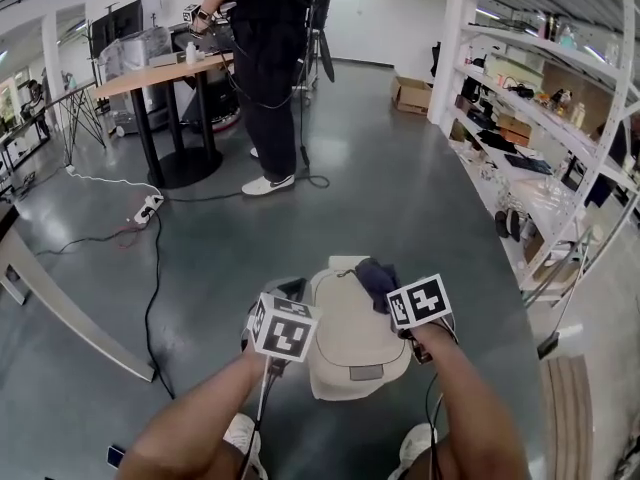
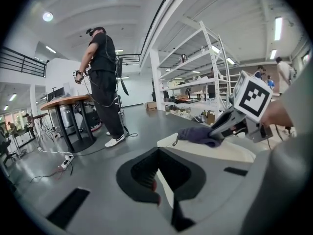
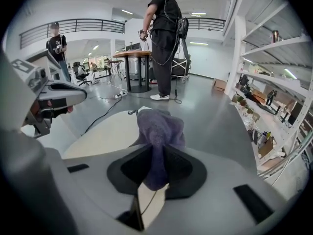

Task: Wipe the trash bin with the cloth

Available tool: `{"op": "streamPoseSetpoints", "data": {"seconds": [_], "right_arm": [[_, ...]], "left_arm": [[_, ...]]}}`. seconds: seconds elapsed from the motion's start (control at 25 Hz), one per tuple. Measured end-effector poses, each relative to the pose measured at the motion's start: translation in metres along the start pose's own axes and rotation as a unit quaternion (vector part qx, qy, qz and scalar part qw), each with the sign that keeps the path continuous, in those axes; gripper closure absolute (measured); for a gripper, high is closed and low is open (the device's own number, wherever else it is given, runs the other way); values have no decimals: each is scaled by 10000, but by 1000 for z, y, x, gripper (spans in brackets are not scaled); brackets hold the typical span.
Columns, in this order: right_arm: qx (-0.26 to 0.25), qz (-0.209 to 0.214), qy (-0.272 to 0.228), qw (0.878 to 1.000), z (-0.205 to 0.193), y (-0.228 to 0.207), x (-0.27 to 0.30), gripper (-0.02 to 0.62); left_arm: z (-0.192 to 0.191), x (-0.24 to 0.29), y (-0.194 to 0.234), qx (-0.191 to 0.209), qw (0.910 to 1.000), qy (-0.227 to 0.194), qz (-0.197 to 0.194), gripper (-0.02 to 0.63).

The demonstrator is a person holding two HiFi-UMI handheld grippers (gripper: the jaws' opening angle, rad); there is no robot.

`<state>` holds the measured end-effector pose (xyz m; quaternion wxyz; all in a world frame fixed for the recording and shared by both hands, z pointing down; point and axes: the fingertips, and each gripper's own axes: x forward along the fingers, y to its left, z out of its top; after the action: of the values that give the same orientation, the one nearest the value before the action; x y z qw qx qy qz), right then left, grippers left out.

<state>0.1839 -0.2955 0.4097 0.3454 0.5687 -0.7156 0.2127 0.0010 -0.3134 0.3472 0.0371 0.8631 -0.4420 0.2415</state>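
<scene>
My right gripper (image 3: 154, 177) clenches the crumpled purple cloth (image 3: 157, 129) on the far top edge of the beige lidded plastic trash bin (image 1: 350, 353). My left gripper (image 2: 159, 182), closed and empty, sits beside the bin's left rim. Wiping appears barely begun; most of the lid and the sides are left.

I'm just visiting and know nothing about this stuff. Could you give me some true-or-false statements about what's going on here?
1. The right claw grips a purple cloth. True.
2. The cloth lies on the floor. False: it rests on top of the trash bin.
3. The trash bin is black. False: it is beige.
4. A person stands beside a wooden-topped table. True.
</scene>
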Motion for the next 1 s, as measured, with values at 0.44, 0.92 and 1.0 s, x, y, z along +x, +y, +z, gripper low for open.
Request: {"op": "streamPoseSetpoints", "data": {"seconds": [0.44,0.92,1.0], "right_arm": [[40,-61,-111,9999,-8,-11,-21,520],[-548,712,-305,9955,12,88,-41,520],[-635,838,-310,9940,13,105,-42,521]], "left_arm": [[13,0,-8,-196,9998,-42,28,606],[-2,-35,16,-430,9989,32,208,606],[-5,-43,21,-475,9986,46,238,606]]}}
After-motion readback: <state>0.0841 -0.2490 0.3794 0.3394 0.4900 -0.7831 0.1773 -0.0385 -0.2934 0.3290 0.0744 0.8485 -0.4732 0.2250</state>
